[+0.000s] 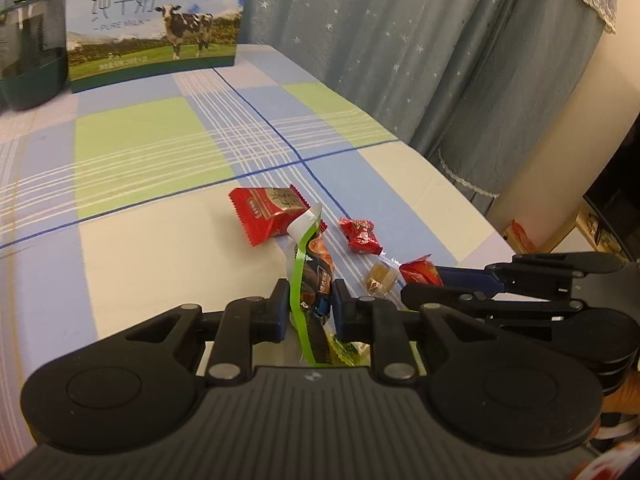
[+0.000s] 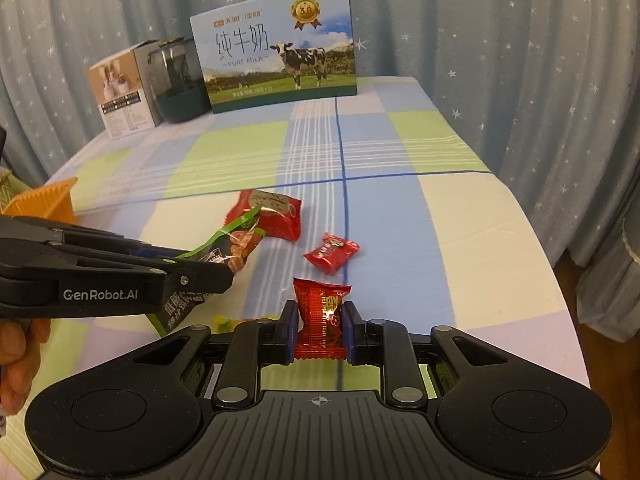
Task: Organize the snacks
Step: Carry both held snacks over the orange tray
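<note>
While the orange tray (image 2: pixel 44 200) shows no contents, the left gripper (image 1: pixel 310 304) clamps a green-edged snack packet (image 1: pixel 308 276); the right gripper (image 2: pixel 320 330) pinches a red candy (image 2: pixel 320 316).

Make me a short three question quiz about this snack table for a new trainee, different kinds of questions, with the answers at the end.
1. True or false: the right gripper is shut on a small red candy packet.
2. Multiple choice: what is clamped in the left gripper? A) the milk carton B) a long green-edged snack packet C) the orange tray
3. Short answer: which loose snack on the checked tablecloth lies nearest the milk carton?

Key
1. True; its pads press both sides of the packet.
2. B, the long green-edged snack packet.
3. The large red packet, lying beyond the smaller red candy.
</note>
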`<state>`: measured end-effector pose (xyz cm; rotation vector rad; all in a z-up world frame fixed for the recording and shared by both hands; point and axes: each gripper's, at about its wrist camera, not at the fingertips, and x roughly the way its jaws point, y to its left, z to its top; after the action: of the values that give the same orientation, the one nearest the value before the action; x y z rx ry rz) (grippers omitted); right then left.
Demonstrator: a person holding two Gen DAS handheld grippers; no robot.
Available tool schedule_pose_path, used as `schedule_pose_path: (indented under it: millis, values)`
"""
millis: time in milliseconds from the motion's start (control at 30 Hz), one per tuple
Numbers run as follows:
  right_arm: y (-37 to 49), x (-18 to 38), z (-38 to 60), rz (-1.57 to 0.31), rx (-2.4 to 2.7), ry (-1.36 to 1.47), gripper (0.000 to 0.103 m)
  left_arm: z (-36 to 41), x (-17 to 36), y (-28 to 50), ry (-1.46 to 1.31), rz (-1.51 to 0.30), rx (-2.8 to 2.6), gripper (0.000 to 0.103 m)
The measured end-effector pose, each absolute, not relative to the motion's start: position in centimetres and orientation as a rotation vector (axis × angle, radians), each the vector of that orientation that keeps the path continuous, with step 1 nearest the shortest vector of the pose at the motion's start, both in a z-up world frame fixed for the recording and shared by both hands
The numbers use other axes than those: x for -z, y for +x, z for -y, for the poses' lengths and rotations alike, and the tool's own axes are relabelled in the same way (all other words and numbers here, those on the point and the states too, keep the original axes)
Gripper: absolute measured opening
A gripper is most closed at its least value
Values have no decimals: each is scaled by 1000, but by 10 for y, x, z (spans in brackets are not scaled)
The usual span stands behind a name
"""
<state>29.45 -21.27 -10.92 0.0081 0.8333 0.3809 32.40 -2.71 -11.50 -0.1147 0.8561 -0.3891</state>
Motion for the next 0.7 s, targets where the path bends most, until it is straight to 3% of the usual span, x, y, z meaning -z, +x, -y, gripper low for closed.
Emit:
schedule_pose_path:
  millis: [700]
  values:
    - [240, 30, 144, -680, -432, 70, 23, -39, 33, 240, -205, -724, 285, 19]
